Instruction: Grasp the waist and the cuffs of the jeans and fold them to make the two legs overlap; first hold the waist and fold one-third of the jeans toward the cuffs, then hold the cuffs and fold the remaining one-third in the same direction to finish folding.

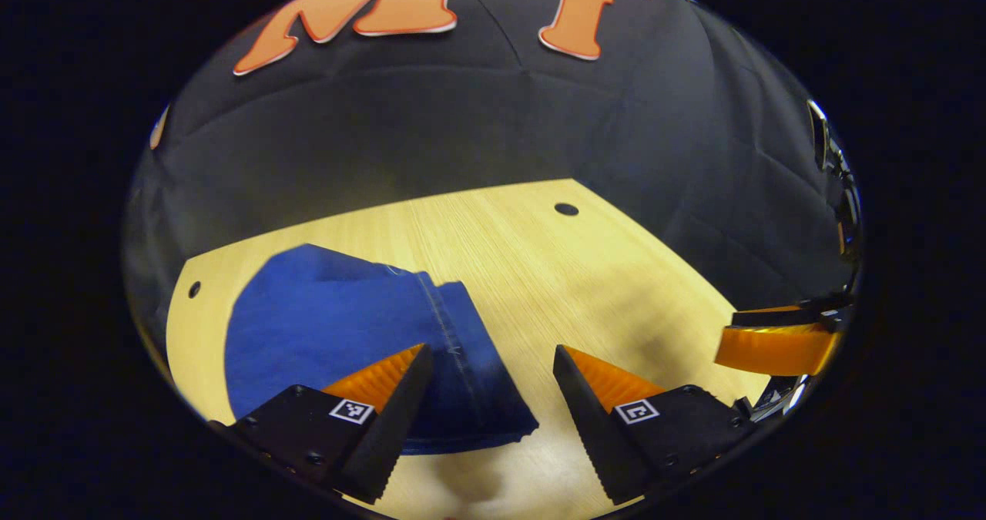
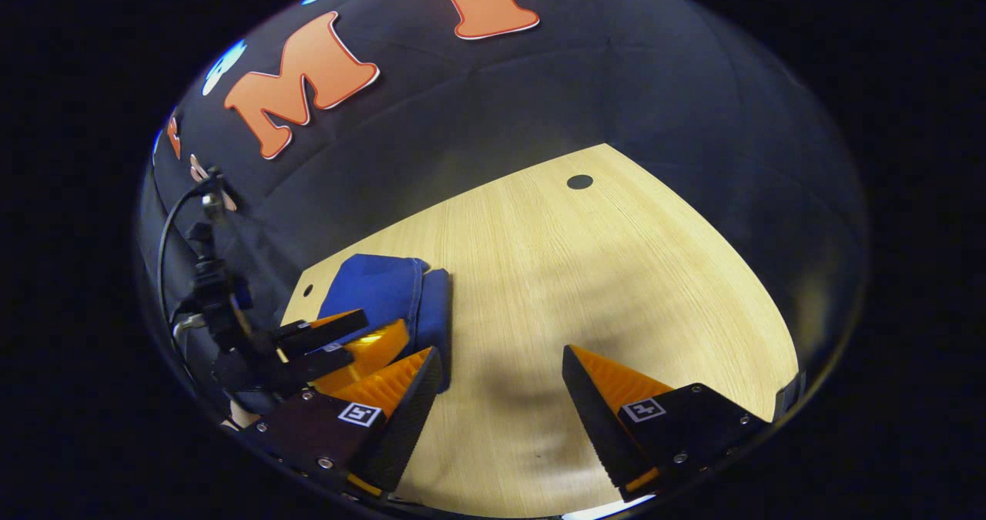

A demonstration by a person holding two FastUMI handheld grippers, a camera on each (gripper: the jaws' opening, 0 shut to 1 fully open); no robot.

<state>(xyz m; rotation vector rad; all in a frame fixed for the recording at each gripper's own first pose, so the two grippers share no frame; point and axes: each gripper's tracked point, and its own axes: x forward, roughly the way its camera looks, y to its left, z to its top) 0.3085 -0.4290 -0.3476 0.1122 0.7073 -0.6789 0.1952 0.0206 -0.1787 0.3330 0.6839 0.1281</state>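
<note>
Now, folded jeans on table, both claws wide.

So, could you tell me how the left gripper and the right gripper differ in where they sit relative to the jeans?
The left gripper hangs over the near edge of the folded jeans, while the right gripper hangs over the bare wooden table. The jeans lie between and beside the left gripper's fingers but off to the side of the right gripper's. Both are open and hold nothing.

Folded jeans lie beyond the open tool.
</note>
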